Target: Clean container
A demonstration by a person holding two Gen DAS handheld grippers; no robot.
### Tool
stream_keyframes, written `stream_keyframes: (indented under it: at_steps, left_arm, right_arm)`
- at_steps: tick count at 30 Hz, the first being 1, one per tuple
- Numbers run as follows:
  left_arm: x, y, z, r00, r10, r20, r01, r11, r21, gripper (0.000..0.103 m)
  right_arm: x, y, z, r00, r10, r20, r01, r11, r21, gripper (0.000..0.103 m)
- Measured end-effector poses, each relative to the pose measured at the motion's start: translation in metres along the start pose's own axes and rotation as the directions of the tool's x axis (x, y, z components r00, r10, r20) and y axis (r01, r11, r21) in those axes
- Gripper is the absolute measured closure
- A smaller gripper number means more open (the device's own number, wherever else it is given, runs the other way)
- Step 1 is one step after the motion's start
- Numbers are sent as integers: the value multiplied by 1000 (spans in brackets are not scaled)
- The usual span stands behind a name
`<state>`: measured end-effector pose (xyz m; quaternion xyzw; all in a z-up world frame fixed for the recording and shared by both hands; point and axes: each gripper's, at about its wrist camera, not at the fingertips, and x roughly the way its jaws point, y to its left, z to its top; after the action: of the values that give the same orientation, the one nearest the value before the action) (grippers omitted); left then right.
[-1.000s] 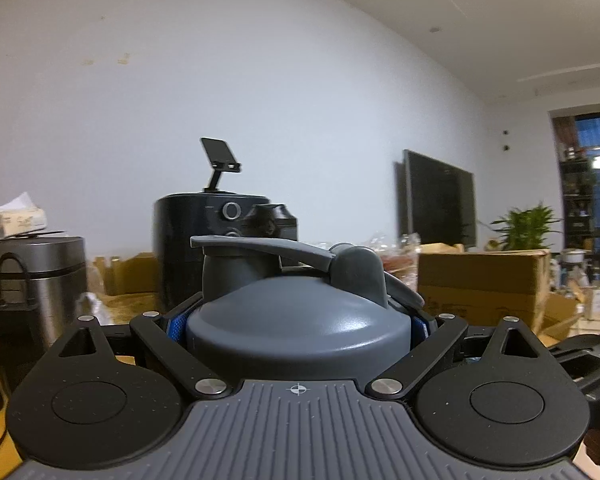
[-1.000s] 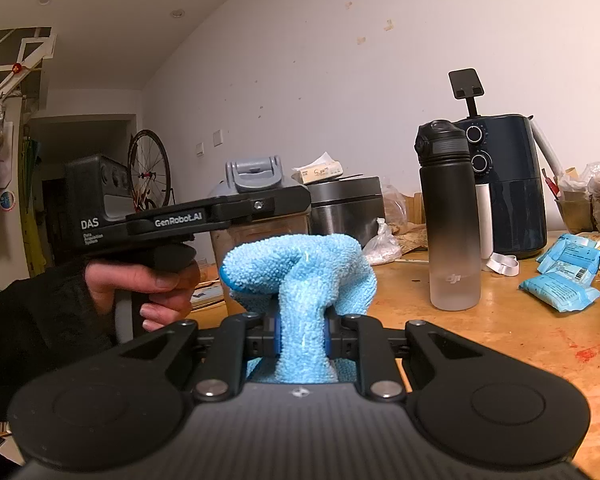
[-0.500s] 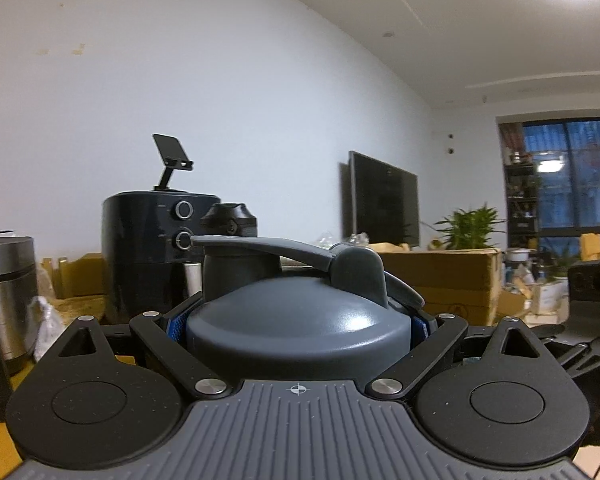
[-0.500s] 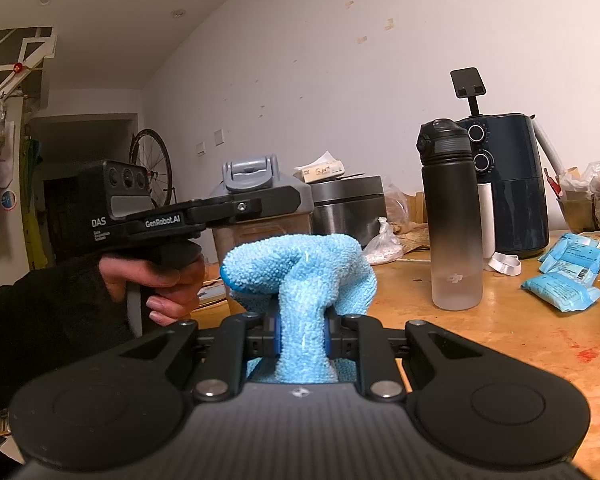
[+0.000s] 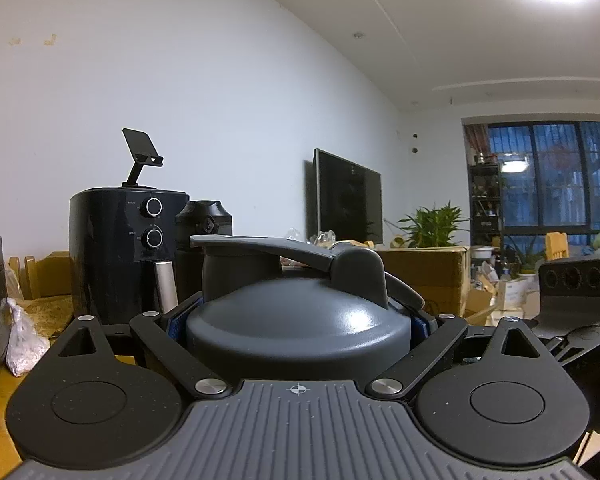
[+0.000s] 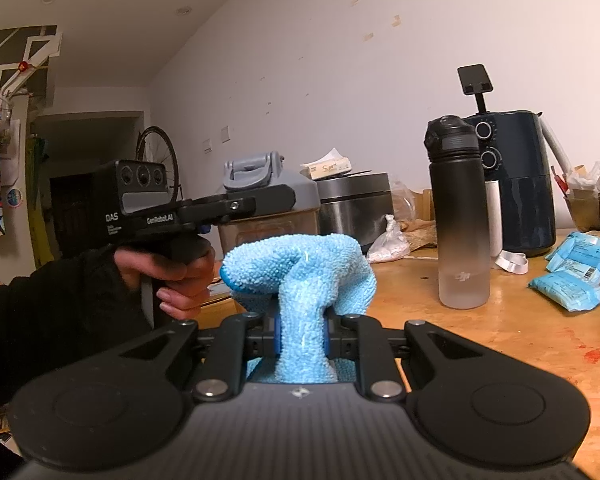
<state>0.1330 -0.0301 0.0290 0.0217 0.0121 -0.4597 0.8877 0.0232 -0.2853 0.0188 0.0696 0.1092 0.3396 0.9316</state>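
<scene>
The left gripper (image 5: 298,322) holds the container (image 5: 300,320) by its grey domed lid; the blue pads press on both sides of the lid, so the jaws stand wide around it. In the left wrist view only the lid and its flip handle are seen, very near to the camera. The right wrist view shows more of the container (image 6: 268,204): a clear body under the grey lid, at the far end of the left gripper (image 6: 260,202), with a hand (image 6: 172,276) in a dark sleeve around the grip.

The right gripper (image 6: 300,340) has its jaws narrow and pinches a light blue cloth (image 6: 300,276), which bulges above the fingers. The cloth is near the container but I cannot tell if they touch.

The right wrist view also shows the wooden table (image 6: 480,344), a dark water bottle (image 6: 460,216) standing upright, a dark air fryer (image 6: 516,184) behind it and blue packets (image 6: 568,284) at the right. The left wrist view shows the air fryer (image 5: 120,256) from another side, and also a television (image 5: 348,196), a green plant (image 5: 436,224) and a cardboard box (image 5: 432,276), which the right view does not show.
</scene>
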Motion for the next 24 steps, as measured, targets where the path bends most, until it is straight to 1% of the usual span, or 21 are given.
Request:
stream_keyframes:
  at_steps: [13,20,24]
  left_arm:
    - [-1,1,2,1000,1,-8,-1,1000,0,8]
    - [0,2,4,1000,0,-17,0,1000,1,8]
    - [0,1,4,1000,3,-23,-3,1000,2,8]
  right_arm:
    - [29,0,10,999,50,-14,-51,999,-18,91]
    - [44,4,19,997,79,-16,-80,996,-47,91]
    - [47,4,23,996,83,-35,-85,994,-69,90]
